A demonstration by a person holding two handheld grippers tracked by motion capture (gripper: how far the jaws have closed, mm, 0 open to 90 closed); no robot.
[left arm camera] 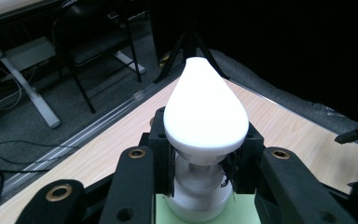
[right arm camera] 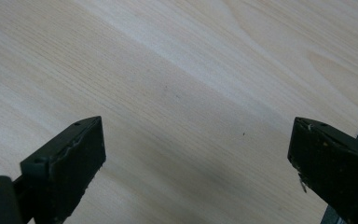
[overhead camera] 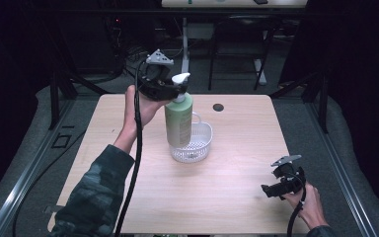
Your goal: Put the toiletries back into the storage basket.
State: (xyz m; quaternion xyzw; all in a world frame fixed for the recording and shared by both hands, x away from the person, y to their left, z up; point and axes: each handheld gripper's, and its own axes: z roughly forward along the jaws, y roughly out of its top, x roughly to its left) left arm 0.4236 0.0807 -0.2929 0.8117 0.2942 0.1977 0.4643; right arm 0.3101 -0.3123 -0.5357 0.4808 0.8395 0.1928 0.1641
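My left tongs [overhead camera: 170, 88] clamp the pump bottle [overhead camera: 178, 121] by its neck; I'd lower it straight into the basket [overhead camera: 200, 143] at six o'clock. Right tongs [overhead camera: 276, 190] gape wide, idle.

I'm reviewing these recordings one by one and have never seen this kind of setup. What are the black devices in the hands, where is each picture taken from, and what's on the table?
No robot here: a person holds a hand-held gripper in each hand, each with two black fingers.

The high view looks down on the wooden table from above the person's side. The other two pictures come from cameras riding on the grippers, looking along their fingers.

On the table sits a white perforated basket. A green pump bottle stands upright at it, apparently inside.

The left gripper is shut on the bottle's neck, just under the white pump head. The right gripper is open and holds nothing, over bare wood near the table's front right corner.
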